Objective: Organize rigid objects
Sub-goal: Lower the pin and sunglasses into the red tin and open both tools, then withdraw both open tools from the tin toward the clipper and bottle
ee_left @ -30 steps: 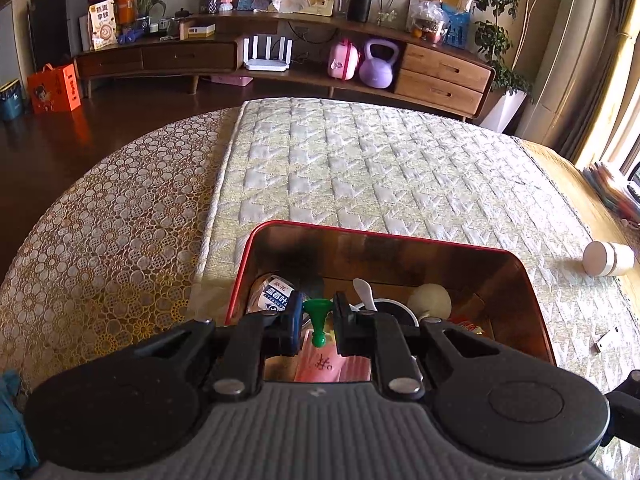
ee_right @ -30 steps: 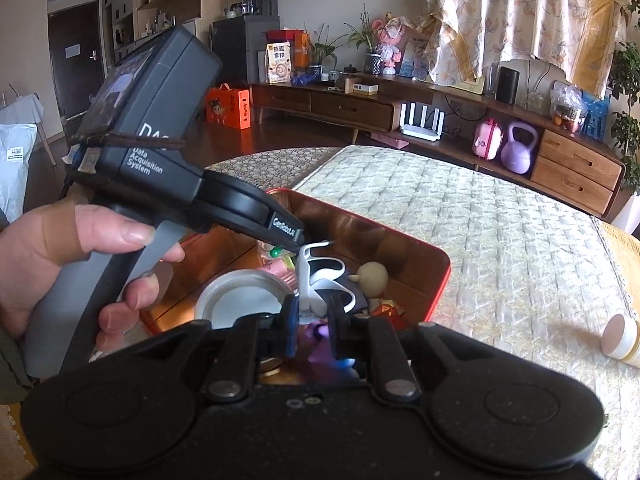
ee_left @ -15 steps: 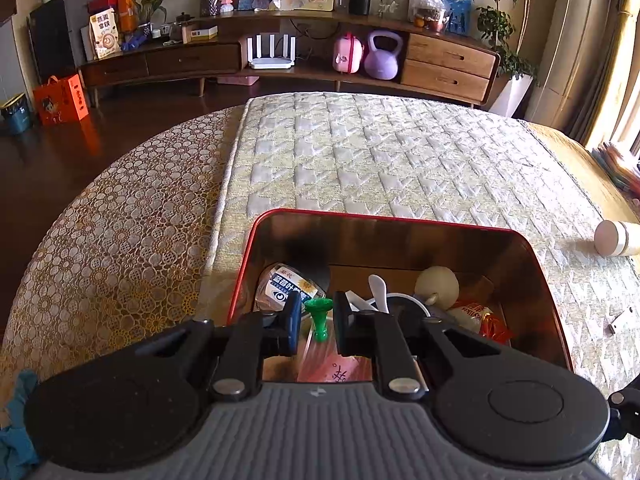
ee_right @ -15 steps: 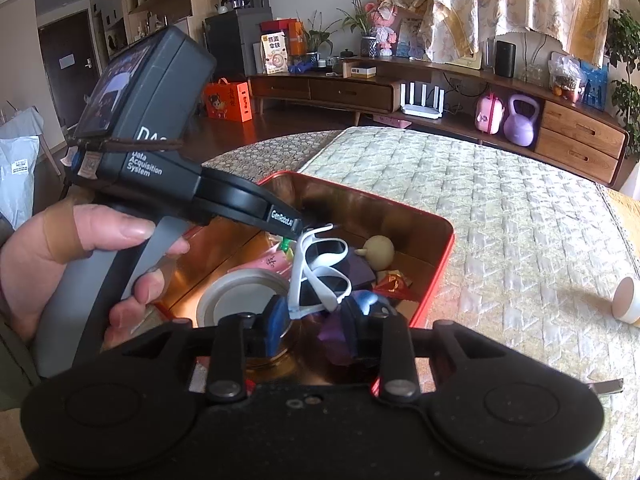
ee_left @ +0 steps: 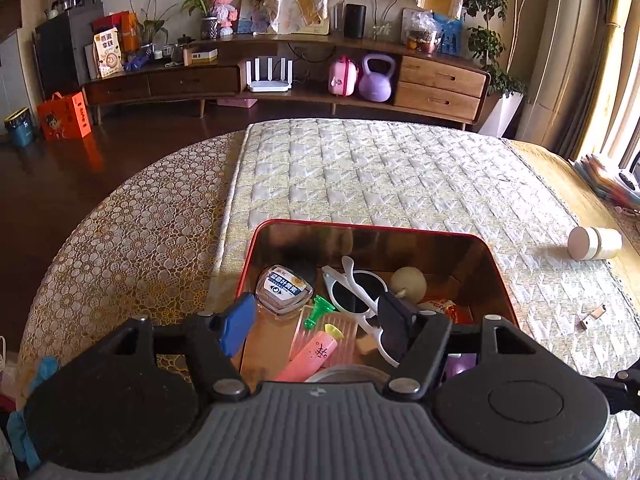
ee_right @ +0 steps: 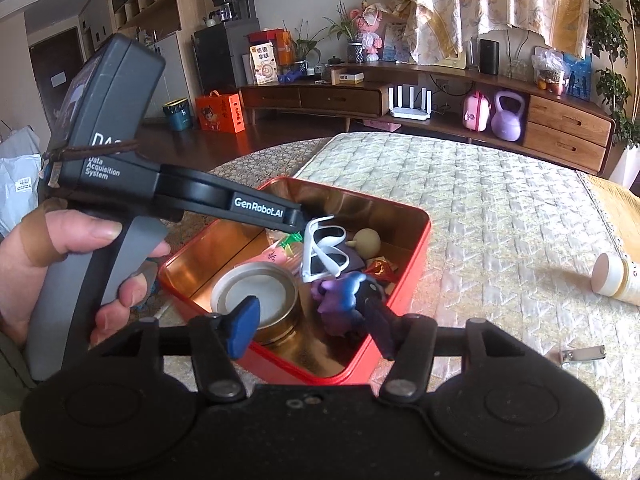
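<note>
Both grippers have let go within the last second. The left gripper (ee_left: 318, 328), which was pinching the green peg (ee_left: 318, 310), now has its jaws spread wide with nothing between them; the peg lies in the tin (ee_left: 502, 280), just beside the glass bottle (ee_left: 285, 290) and the pink tube (ee_left: 312, 358). The right gripper (ee_right: 310, 328), which was closed on the white sunglasses (ee_right: 323, 250), is likewise spread and empty. The sunglasses now rest inside the tin, leaning over the purple figure (ee_right: 340, 302), with the left gripper's tip very close above them; contact cannot be confirmed. The jar lid (ee_right: 254, 298) occupies the tin's near corner in the right view.

Finding: two items are deposited, and both tools are free.

Outstanding: the white jar (ee_right: 616, 280) lies on its side on the quilted mat (ee_right: 480, 208) well apart from the tin toward the right edge, and a small metal clip (ee_right: 582, 354) lies on the mat nearer the right gripper. In my judgement these are the remaining items, and the right gripper is better placed for both.

Risk: the tin is crowded; the jar may roll when touched.
</note>
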A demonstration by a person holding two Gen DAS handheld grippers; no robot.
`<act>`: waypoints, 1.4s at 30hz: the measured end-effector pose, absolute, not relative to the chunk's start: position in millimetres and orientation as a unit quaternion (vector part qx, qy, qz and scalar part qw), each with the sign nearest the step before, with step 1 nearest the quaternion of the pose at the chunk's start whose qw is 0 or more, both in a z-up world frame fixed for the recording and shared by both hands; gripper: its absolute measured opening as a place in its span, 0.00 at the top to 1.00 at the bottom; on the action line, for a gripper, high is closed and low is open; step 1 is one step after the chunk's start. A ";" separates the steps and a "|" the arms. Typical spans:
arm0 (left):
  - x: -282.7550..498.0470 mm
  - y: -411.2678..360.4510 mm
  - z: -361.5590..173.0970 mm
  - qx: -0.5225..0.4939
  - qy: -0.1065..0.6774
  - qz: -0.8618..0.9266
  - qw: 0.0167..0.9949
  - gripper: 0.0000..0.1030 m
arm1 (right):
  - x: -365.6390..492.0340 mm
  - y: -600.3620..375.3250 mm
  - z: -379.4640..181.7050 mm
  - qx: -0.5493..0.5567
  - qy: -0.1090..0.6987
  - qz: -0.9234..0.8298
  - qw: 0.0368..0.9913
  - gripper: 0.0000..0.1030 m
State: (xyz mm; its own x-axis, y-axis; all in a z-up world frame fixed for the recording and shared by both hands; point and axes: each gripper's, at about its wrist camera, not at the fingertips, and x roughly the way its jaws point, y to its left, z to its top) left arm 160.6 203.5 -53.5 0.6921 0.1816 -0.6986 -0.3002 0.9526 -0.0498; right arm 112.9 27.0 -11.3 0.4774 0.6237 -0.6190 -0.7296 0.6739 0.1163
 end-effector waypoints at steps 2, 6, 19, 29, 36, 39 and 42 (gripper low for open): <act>155.0 199.9 -48.4 -0.081 0.366 0.128 0.918 0.32 | 110.0 20.9 -8.8 -0.076 0.321 0.393 0.859 0.37; 145.1 188.7 -38.5 -0.079 0.363 0.116 0.921 0.31 | 101.7 7.9 -3.0 -0.068 0.316 0.388 0.863 0.30; 114.6 129.1 -20.4 -0.073 0.344 0.067 0.934 0.21 | 82.4 -64.1 10.2 -0.031 0.300 0.361 0.883 0.04; 108.7 74.5 -17.9 -0.073 0.332 0.024 0.940 0.19 | 91.5 -129.1 9.9 -0.005 0.298 0.317 0.900 0.00; 117.8 37.3 -25.1 -0.074 0.331 -0.016 0.941 0.19 | 107.5 -166.2 5.8 -0.012 0.303 0.299 0.905 0.00; 126.2 20.9 -31.1 -0.068 0.335 -0.033 0.939 0.19 | 116.9 -185.0 4.0 -0.022 0.302 0.295 0.906 0.00; 136.4 6.8 -36.6 -0.057 0.342 -0.043 0.937 0.19 | 130.2 -199.2 2.7 -0.028 0.303 0.285 0.909 0.00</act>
State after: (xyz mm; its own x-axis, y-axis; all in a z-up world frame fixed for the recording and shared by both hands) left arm 136.4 6.8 -36.6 0.7626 -0.1194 -0.6357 0.0415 0.9898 -0.1362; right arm 130.2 -199.2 2.7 0.6538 0.5009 -0.5671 -0.5352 0.8360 0.1214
